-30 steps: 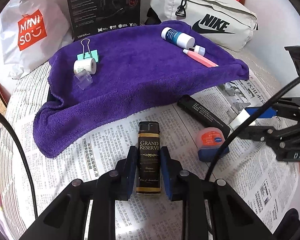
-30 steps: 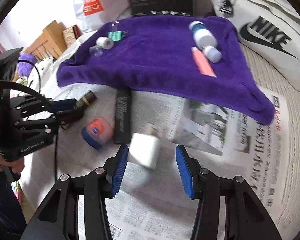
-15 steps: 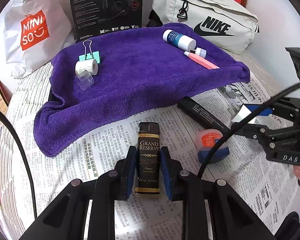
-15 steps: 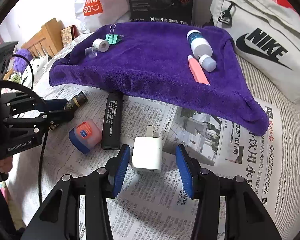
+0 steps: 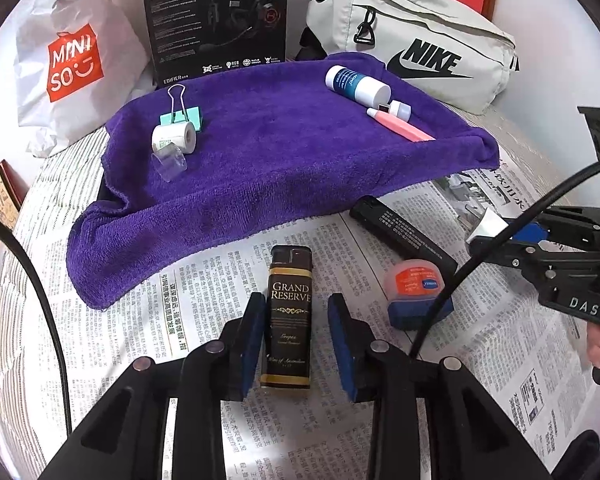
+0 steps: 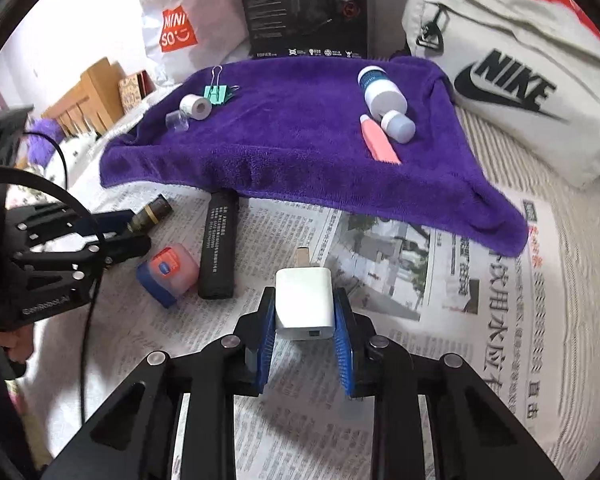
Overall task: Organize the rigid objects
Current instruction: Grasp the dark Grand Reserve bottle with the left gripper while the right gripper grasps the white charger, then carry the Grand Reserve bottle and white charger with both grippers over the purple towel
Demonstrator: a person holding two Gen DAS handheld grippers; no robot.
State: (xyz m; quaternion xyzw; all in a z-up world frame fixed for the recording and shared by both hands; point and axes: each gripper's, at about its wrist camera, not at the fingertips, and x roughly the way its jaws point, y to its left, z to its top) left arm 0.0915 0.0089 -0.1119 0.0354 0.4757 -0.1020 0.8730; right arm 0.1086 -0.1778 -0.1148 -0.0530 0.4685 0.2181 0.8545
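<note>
A black and gold Grand Reserve lighter (image 5: 290, 316) lies on the newspaper between the pads of my left gripper (image 5: 296, 346), which is open with a gap on the right side. My right gripper (image 6: 304, 332) is shut on a white USB charger (image 6: 304, 304), its plug pointing away. A purple towel (image 5: 276, 160) (image 6: 300, 148) holds a binder clip (image 5: 180, 114), a tape roll (image 5: 174, 138), a clear cap (image 5: 170, 164), a white and blue bottle (image 5: 356, 84), a small white cap (image 5: 400, 109) and a pink tube (image 5: 400, 129).
A long black box (image 6: 218, 246) and an orange and blue tin (image 6: 168, 268) lie on the newspaper between the grippers. A Nike bag (image 5: 412, 36), a black headset box (image 5: 216, 20) and a Miniso bag (image 5: 72, 60) stand behind the towel.
My right gripper has closed on the white charger, which stood loose between its pads before. My left gripper's pads, tight on the lighter earlier, have opened a little.
</note>
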